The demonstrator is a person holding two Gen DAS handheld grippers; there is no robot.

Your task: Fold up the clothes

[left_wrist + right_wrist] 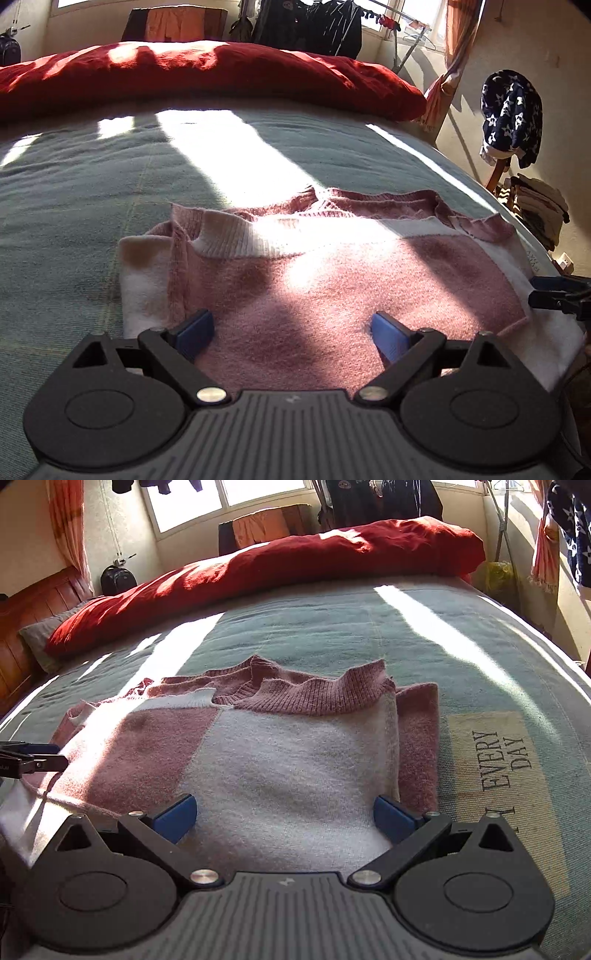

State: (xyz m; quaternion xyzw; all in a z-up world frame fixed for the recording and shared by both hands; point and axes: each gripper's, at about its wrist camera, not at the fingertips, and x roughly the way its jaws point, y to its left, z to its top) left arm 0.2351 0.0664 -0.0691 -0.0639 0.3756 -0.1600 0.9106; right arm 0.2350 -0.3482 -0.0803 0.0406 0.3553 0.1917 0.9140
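Note:
A pink and white knit sweater (314, 266) (288, 753) lies folded flat on the bed, its ribbed collar and hem at the far side. My left gripper (291, 325) hovers low over the pink near part, jaws wide apart, nothing between its blue pads (197, 332). My right gripper (284, 808) stands open over the white part, its blue pads (393, 818) clear of the cloth. Each gripper shows at the edge of the other's view: the right gripper (554, 291) beside the sweater's right edge, the left gripper (33, 760) at its left.
The grey-green bed cover (74, 184) spreads around the sweater, with a printed "EVERY DAY" patch (506, 760) to the right. A red duvet (207, 74) is bunched along the far side. A star-patterned garment (511, 114) and stacked clothes (539, 210) sit beyond the bed's right edge.

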